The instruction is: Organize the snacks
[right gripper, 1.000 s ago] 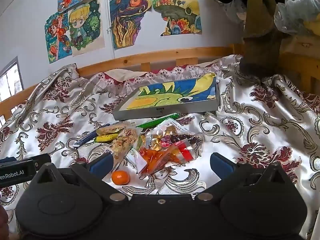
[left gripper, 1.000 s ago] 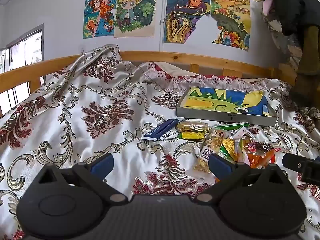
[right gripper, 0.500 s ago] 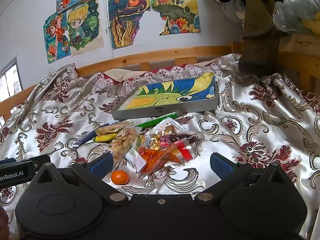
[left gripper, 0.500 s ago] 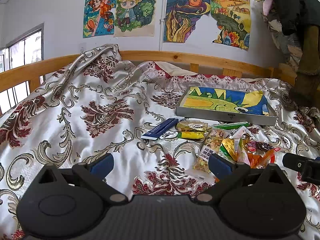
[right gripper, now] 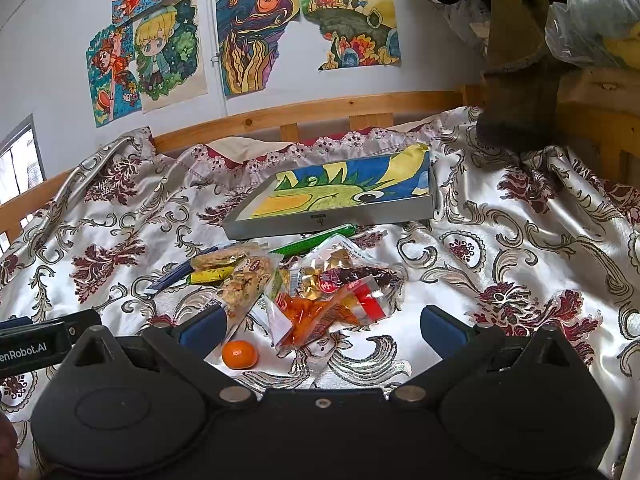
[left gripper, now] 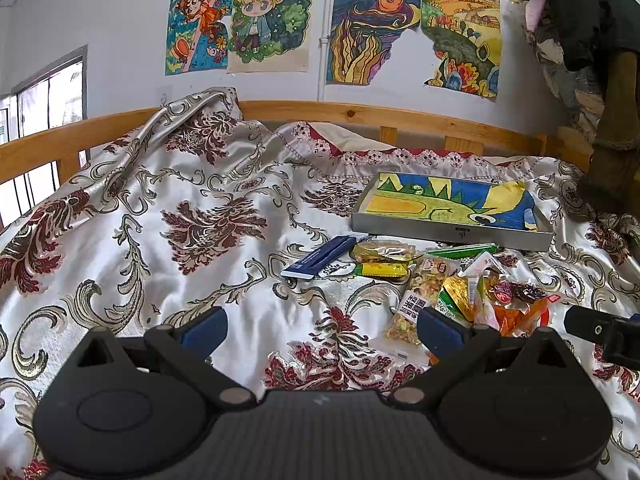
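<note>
Left gripper (left gripper: 322,326): held low over the bedspread (left gripper: 192,220), pointing forward, level; blue fingers spread wide apart, nothing between them. Its body shows in the right wrist view at 9 o'clock.

Right gripper (right gripper: 322,324): same low, forward, level pose; fingers wide apart, empty, framing the near edge of the snack pile (right gripper: 304,280). Its body shows in the left wrist view at 3 o'clock.

Snack pile: loose heap on the bedspread, at 12 o'clock from the right gripper, at 2 o'clock from the left gripper. Contents:
- nut-mix bag (right gripper: 246,282), touching the right gripper's left finger tip in view;
- orange packet (right gripper: 320,314), centre of heap;
- green stick packet (right gripper: 312,240), far edge;
- yellow bar (left gripper: 382,269);
- blue packet (left gripper: 318,258), at the heap's 9 o'clock side;
- tangerine (right gripper: 239,354), lying apart at the near side.

Shallow box (right gripper: 332,204) with dragon drawing inside: beyond the heap at 12 o'clock, just beside the green stick packet.
</note>
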